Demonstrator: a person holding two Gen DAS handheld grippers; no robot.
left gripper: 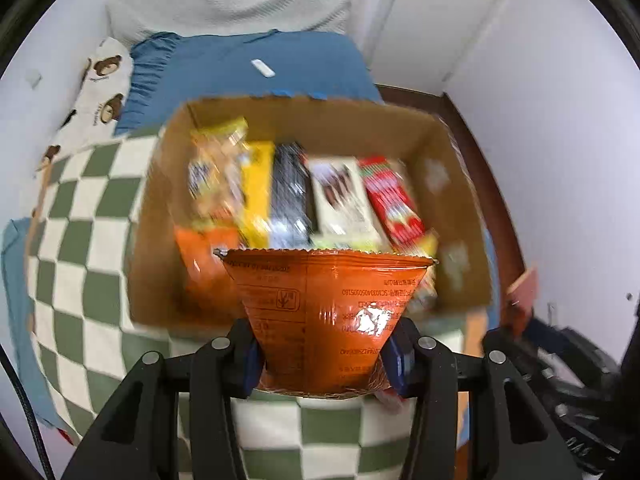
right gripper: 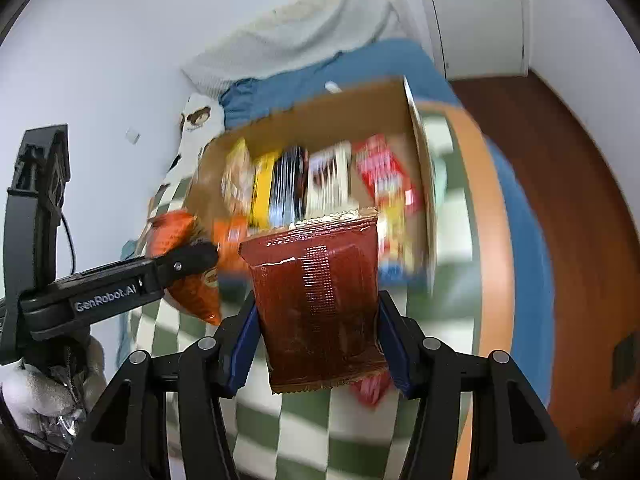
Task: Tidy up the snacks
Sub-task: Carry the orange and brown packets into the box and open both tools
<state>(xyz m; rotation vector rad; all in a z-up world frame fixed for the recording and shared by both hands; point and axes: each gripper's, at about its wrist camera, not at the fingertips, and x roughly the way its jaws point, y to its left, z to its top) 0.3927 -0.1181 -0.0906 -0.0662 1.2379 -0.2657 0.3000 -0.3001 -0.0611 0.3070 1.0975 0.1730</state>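
Above the checked bed cover (left gripper: 80, 240), your left tool (left gripper: 324, 356) is clenched on an orange packet (left gripper: 320, 304) and your right tool (right gripper: 320, 344) on a dark red packet (right gripper: 320, 300). At twelve o'clock from both stands the cardboard box (left gripper: 460, 208), snacks (left gripper: 340, 196) side by side inside.

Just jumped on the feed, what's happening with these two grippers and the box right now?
A person is sorting snacks on a bed, one gripper in each hand. The left gripper is shut on an orange snack bag, and the right gripper is shut on a dark red-brown packet. Both packs hang above the checkered blanket, just short of the open cardboard box, which already holds a row of snack boxes and packets.
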